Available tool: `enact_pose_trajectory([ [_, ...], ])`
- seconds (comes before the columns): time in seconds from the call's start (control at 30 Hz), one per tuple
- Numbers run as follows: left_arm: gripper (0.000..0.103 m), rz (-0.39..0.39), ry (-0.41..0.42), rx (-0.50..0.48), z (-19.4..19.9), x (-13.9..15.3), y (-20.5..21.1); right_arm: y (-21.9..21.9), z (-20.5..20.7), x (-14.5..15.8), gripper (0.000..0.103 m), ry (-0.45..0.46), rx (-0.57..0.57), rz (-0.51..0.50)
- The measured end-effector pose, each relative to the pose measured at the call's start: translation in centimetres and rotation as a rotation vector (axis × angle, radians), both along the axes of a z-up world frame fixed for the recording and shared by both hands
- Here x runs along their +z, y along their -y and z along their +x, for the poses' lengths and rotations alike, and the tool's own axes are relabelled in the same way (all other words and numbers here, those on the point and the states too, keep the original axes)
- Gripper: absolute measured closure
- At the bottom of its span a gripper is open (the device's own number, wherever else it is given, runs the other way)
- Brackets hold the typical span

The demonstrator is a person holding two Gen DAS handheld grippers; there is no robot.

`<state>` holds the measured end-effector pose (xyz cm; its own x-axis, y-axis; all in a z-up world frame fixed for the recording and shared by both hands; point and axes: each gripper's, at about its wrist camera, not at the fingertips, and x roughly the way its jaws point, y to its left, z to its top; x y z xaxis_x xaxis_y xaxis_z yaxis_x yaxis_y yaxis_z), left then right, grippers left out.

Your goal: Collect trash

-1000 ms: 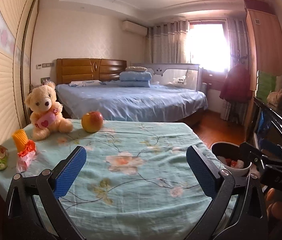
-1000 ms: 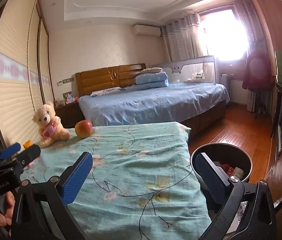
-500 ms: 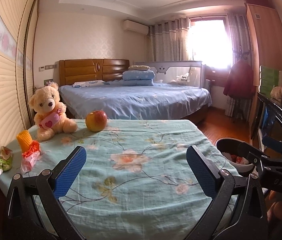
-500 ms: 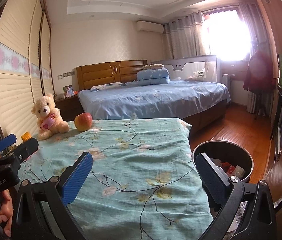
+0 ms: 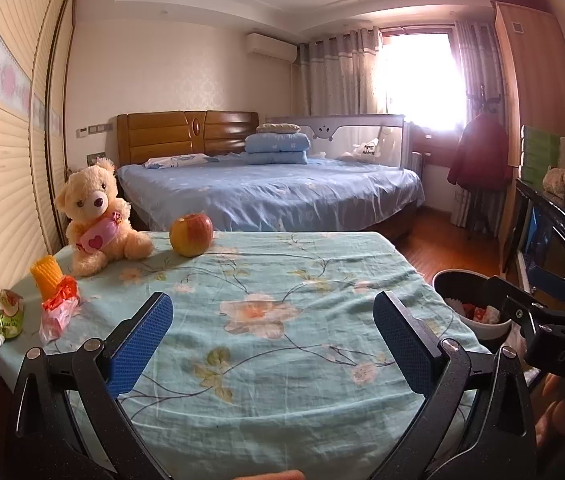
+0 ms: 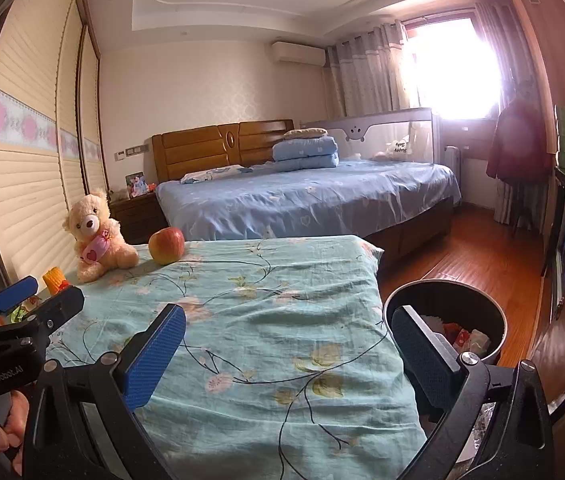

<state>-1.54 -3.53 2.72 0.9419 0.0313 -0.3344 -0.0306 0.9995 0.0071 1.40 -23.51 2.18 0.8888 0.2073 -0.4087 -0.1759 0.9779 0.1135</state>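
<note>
On the bench (image 5: 282, 344), covered with a flowered cloth, I hold my left tool (image 5: 272, 336) with its fingers spread wide and nothing between them. At the left edge lie the trash pieces: a green pouch (image 5: 4, 316), a red-white wrapper (image 5: 58, 312) and an orange piece (image 5: 46, 276) (I cannot tell what it is). My right tool (image 6: 288, 354) is also wide apart and empty, beside the black bin (image 6: 448, 292), which already has scraps inside. A teddy bear (image 5: 96, 216) and an apple (image 5: 191, 234) sit at the far side.

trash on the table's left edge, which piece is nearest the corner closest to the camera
The green pouch, lying flat at the near-left corner. The red-and-white wrapper lies further in, and the orange piece stands behind that.
</note>
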Motion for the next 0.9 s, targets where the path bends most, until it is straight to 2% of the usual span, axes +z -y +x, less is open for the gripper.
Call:
enact_pose_trajectory([
  [0.9, 0.001, 0.008, -0.013, -0.009, 0.49, -0.02, -0.03, 0.16, 0.02, 0.09, 0.0, 0.0, -0.002, 0.0],
])
